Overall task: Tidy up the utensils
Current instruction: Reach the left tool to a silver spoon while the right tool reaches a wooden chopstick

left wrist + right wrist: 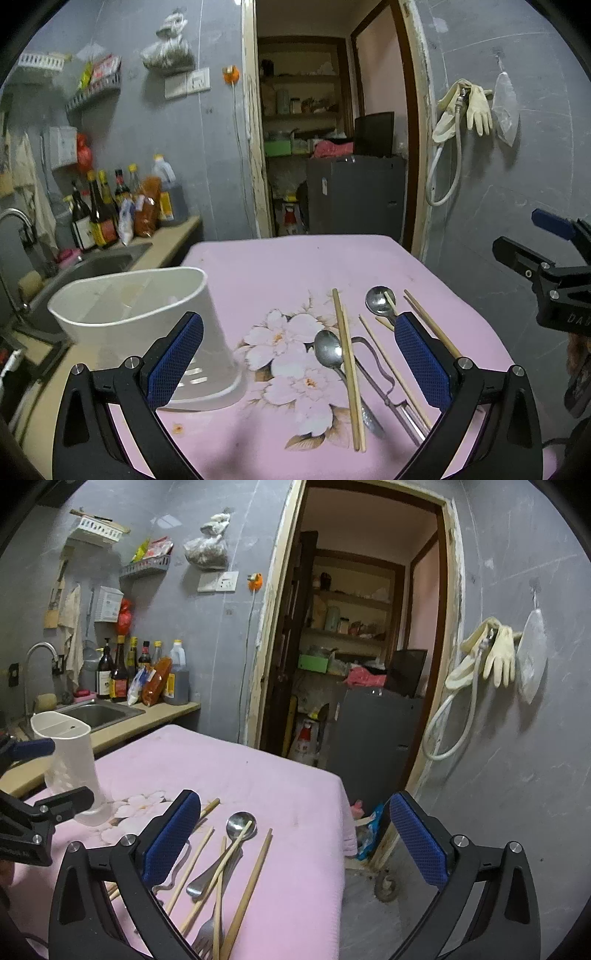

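Observation:
A white plastic utensil holder (147, 325) stands upright on the left of the pink flowered tablecloth (277, 266). To its right lie two metal spoons (328, 350), several wooden chopsticks (349, 373) and a metal peeler (380, 376). My left gripper (299, 354) hovers open above them, holding nothing. In the right wrist view a spoon (240, 823), chopsticks (255, 871) and a fork (207, 934) lie under my open, unloaded right gripper (295, 838), which reaches past the table's right edge. The holder (72, 768) stands far left there.
A counter with a steel sink (103, 262), a tap and several sauce bottles (99, 218) runs along the left. Behind the table are an open doorway and a grey fridge (354, 195). Rubber gloves (476, 107) hang on the right wall. The floor drops off at the table's right edge (343, 812).

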The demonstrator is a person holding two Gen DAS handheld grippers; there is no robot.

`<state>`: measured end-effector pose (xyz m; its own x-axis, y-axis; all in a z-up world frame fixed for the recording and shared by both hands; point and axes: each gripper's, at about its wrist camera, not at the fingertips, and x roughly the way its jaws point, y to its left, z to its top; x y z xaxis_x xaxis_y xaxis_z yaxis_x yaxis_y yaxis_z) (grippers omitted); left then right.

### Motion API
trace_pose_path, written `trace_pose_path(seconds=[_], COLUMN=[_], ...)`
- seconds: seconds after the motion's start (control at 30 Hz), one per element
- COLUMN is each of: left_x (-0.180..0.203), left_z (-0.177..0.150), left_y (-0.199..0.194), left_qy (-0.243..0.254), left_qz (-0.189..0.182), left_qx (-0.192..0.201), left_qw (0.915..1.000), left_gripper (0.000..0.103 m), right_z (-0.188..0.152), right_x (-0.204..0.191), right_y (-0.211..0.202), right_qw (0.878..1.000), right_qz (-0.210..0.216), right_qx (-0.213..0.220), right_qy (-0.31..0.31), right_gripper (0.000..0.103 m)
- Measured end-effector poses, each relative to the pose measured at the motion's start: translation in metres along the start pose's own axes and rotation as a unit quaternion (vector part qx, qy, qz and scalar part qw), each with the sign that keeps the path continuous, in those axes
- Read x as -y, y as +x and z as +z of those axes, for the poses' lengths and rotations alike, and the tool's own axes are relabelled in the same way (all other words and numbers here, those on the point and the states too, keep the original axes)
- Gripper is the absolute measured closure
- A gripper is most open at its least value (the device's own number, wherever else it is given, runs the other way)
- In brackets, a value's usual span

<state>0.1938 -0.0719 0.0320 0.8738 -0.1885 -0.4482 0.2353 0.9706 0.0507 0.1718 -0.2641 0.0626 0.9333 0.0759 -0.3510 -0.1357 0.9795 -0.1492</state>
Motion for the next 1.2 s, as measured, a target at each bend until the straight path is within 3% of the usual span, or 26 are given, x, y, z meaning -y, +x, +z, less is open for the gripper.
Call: trace_pose_path(seconds=[0.23, 0.3, 0.33, 0.4, 0.6, 0.9, 1.1, 1.2], left_x=[0.001, 0.003, 0.003, 0.003, 0.007, -0.011, -0.019, -0.024], left_z=[-0.004, -0.006, -0.008, -0.012, -0.025, -0.027, -0.031, -0.030], left_y=[0.030, 0.037, 0.043, 0.054, 0.078, 0.109, 0.129, 0.130], left_qy=[0.001, 0.003, 0.004, 0.003, 0.013, -0.023, -0.046, -0.062], left_qz=[-0.016, -0.023, -0.025, -0.033, -0.033, -0.046, -0.070, -0.069], left_qx=[-0.044, -0.059, -0.070, -0.094, -0.143, -0.191, -0.232, -0.233], left_qw=[0.9989, 0.9980, 0.9972, 0.9950, 0.9891, 0.9803, 0.9693, 0.9679], left_gripper=[0.025, 0.039, 0.041, 0.053, 0.067, 0.068, 0.068, 0.076], right_z=[-0.010, -0.014, -0.016, -0.022, -0.039, -0.051, -0.051, -0.051], right_x=[0.010, 0.013, 0.015, 0.020, 0.026, 0.025, 0.022, 0.023], right_y=[0.033, 0.042, 0.047, 0.061, 0.092, 0.120, 0.128, 0.135], right_qw=[0.997, 0.994, 0.993, 0.987, 0.968, 0.946, 0.941, 0.937], right_qz=[0.031, 0.046, 0.055, 0.063, 0.098, 0.133, 0.138, 0.140], right_qx=[-0.059, -0.081, -0.093, -0.129, -0.206, -0.267, -0.283, -0.289], right_qy=[0.035, 0.048, 0.054, 0.069, 0.101, 0.128, 0.128, 0.138], right_gripper=[0.022, 0.032, 0.034, 0.049, 0.075, 0.086, 0.085, 0.086])
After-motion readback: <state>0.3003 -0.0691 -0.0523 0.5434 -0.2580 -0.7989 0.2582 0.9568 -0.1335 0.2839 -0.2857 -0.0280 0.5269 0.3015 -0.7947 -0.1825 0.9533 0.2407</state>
